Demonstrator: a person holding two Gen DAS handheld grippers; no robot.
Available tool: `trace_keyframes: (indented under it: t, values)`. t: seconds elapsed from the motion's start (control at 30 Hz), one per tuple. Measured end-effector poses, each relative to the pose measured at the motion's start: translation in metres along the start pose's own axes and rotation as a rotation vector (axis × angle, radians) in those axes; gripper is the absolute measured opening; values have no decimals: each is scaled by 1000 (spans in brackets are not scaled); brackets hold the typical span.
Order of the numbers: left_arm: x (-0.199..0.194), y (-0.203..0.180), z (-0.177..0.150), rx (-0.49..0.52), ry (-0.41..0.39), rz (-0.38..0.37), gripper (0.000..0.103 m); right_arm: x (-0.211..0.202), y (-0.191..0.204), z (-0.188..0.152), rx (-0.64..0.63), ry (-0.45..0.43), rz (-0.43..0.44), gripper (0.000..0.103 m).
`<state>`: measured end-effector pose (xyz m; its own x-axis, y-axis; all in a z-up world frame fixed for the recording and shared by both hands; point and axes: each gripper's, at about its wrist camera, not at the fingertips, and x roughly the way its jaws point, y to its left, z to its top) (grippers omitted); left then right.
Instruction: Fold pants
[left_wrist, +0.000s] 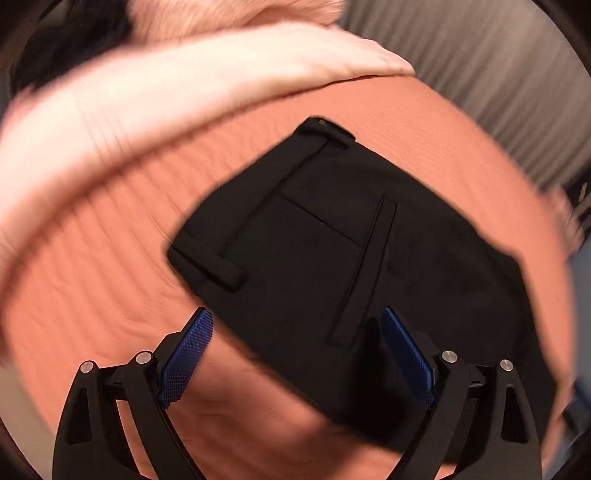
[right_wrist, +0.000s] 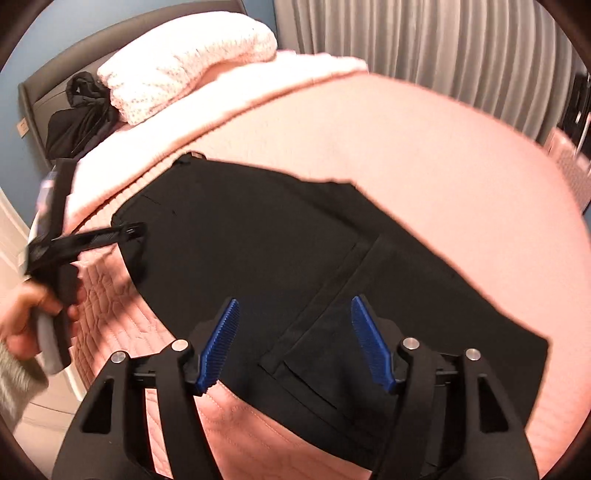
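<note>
The black pants (left_wrist: 332, 240) lie folded in a compact stack on the pink quilted bed, waistband and belt loops toward the far left in the left wrist view. My left gripper (left_wrist: 297, 325) is open and empty, hovering just above the near edge of the pants. In the right wrist view the pants (right_wrist: 277, 258) spread across the bed's middle, a pocket seam showing. My right gripper (right_wrist: 295, 314) is open and empty above their near edge. The left gripper (right_wrist: 133, 230) also shows in the right wrist view at the left, held by a hand, its tip near the waistband corner.
A folded pale pink blanket (right_wrist: 207, 107) and a white knitted pillow (right_wrist: 192, 55) lie at the head of the bed (right_wrist: 424, 147). A black bag (right_wrist: 77, 118) leans on the grey headboard. Grey curtains (right_wrist: 443, 44) hang behind. The bed edge drops off at lower left.
</note>
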<state>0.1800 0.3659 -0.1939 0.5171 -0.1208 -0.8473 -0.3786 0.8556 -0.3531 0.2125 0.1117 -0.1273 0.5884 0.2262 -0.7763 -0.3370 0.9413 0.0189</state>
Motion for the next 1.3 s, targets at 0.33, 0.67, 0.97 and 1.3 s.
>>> trace_keyframes:
  t: [0.33,0.67,0.97,1.3]
  values:
    - [17,19,26,-368,-129,-38,97,-44,-7,-12,53,-31,-41,63]
    - [-5,-46,22,4,-265,109,19,-88,-67,-53,186,-44,-180,71]
    - [-110,-226,-51,522,-470,-111,10,-157,-154,-105,358,-107,-341,72]
    - [-10,-358,-278,975,-42,-255,11,-190,-218,-189,507,-99,-385,81]
